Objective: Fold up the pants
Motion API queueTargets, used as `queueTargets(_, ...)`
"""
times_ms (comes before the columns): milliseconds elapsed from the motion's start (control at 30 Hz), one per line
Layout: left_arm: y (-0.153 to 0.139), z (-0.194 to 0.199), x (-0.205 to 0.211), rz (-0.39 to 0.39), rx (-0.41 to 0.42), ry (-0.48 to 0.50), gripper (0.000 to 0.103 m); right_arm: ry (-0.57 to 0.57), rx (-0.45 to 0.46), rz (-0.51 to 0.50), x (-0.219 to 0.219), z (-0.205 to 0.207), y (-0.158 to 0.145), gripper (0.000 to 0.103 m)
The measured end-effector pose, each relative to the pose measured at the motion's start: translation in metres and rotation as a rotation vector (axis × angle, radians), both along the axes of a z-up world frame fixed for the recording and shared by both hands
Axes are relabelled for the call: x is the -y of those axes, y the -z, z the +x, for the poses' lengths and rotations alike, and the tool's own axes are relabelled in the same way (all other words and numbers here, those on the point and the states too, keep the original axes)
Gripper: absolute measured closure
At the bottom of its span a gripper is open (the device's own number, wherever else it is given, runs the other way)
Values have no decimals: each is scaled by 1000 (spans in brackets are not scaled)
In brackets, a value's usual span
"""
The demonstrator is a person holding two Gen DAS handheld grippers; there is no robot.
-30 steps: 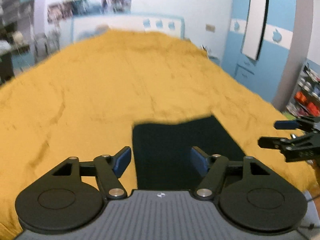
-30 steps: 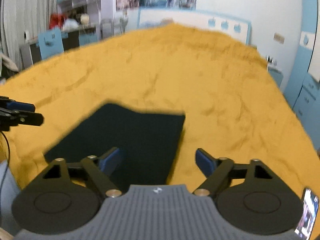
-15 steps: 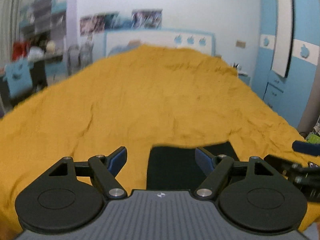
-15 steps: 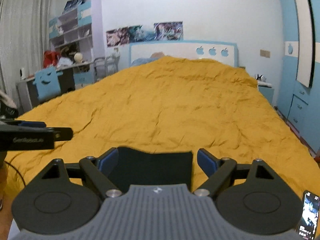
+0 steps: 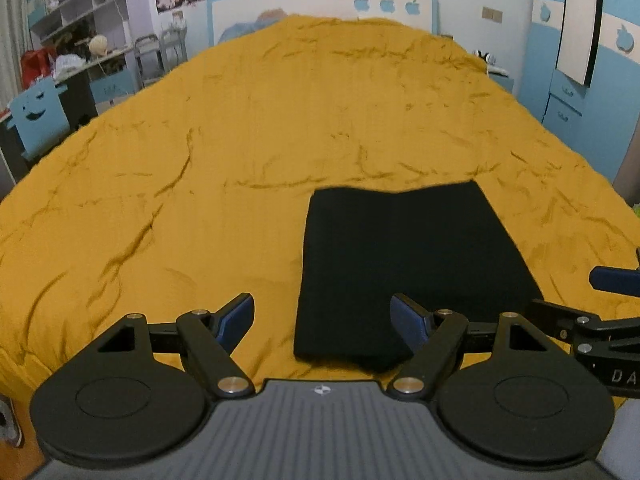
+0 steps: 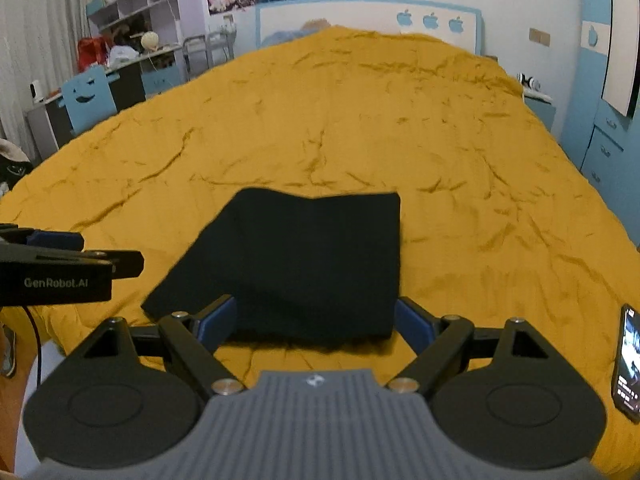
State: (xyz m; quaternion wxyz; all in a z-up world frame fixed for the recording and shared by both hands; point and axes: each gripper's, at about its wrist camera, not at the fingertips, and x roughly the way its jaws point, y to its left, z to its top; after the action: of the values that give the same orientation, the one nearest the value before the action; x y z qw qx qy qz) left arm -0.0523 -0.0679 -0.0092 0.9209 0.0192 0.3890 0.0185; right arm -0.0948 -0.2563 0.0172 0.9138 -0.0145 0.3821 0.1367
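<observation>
Pants (image 5: 404, 264): plain black, no pattern visible. Bedspread (image 5: 280, 120): mustard yellow, darker along the creases. Left tool (image 5: 322, 316): black arms, blue finger pads (image 5: 240, 312), ribbed grey body. Right tool (image 6: 316, 320): same black, blue and grey. Headboard (image 6: 360, 16): white with a light blue border and blue apple shapes. Wardrobe (image 5: 576, 92): light blue and white. Chair (image 6: 90, 98): light blue, possibly a cut-out face.

Folded black pants (image 5: 408, 264): one, lay on the bedspread
Yellow bedspread (image 5: 200, 140): one
Grippers: two, left gripper (image 5: 322, 318) and right gripper (image 6: 314, 320)
Apple shapes on the headboard (image 6: 430, 21): three counted
Blue chair with face cutout (image 6: 89, 98): one
Phone (image 6: 630, 364): one, at bedspread's right edge
</observation>
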Motion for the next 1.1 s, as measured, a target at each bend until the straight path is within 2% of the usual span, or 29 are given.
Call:
queueTargets(267, 2, -4, 0, 3, -17, 7, 13, 5, -39, -15, 0, 5, 9, 21)
queueTargets(1100, 2, -2, 0, 2, -25, 0, 13, -4, -38, -19, -1, 3, 7, 21)
